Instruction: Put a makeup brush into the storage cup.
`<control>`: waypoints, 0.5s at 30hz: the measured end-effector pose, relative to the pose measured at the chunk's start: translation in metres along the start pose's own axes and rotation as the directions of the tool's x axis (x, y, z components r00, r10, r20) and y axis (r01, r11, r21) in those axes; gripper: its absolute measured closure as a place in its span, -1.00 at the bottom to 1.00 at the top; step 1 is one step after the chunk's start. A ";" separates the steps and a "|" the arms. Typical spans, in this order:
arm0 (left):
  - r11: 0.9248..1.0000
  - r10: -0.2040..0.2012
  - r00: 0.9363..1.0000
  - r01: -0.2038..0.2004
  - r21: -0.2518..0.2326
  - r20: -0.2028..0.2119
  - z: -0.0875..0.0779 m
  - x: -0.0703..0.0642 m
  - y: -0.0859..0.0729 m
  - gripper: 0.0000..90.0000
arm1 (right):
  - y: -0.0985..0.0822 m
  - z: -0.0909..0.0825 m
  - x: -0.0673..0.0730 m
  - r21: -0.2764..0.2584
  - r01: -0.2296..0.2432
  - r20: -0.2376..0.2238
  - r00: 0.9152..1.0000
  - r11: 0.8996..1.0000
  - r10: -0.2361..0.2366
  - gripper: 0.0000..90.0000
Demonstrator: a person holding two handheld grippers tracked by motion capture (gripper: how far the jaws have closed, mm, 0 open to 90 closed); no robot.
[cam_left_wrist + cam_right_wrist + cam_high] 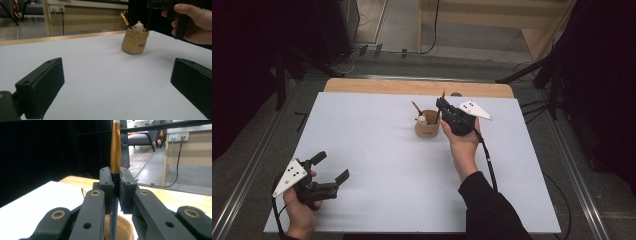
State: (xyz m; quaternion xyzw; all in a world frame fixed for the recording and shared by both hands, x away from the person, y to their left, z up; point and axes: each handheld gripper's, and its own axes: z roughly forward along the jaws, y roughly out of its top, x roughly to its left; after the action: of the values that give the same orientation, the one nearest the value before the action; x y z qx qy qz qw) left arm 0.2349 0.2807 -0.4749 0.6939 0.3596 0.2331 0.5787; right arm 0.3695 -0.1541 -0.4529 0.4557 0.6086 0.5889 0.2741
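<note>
A: What is the right gripper (pixel 115 187) doing?
B: Clamping an upright pen (pixel 115 152) over the cup (pixel 427 129), which is sitting near the tabletop's far edge.
A: And the left gripper (pixel 331 167)?
B: Resting wide open, holding nothing, by the near left corner.

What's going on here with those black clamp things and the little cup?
A person sits at a white table with a gripper in each hand. The right gripper is shut on a pen with a gold upper part, held upright just above a small tan holder. The holder already has another pencil-like stick and a small pale animal figure in it. The left gripper rests near the table's front left, jaws open, holding nothing.
</note>
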 end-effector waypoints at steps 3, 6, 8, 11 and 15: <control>1.000 0.000 1.000 0.000 -0.001 0.001 0.000 0.000 0.000 -1.00 | -0.003 0.003 0.000 0.013 0.008 -0.001 1.000 1.000 -0.008 0.87; 1.000 0.001 1.000 -0.001 -0.001 0.003 -0.001 0.000 0.000 -1.00 | -0.007 0.006 0.000 0.022 -0.003 -0.005 1.000 1.000 0.003 0.87; 1.000 -0.002 1.000 0.002 -0.001 0.002 -0.001 0.000 0.000 -1.00 | -0.010 0.007 0.000 0.033 0.000 -0.006 1.000 0.999 0.000 0.87; 1.000 -0.002 1.000 0.002 -0.002 0.005 -0.001 0.000 0.000 -1.00 | -0.014 0.010 0.001 0.055 0.011 -0.003 1.000 0.998 -0.011 0.87; 1.000 0.001 1.000 -0.001 0.002 0.011 0.000 0.000 0.000 -1.00 | -0.019 0.012 0.001 0.083 0.007 0.002 1.000 0.997 -0.007 0.87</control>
State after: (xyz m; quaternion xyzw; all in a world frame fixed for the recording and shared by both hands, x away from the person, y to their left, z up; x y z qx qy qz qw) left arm 0.2349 0.2808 -0.4751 0.6960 0.3563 0.2290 0.5799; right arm 0.3753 -0.1458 -0.4734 0.4650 0.6339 0.5618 0.2577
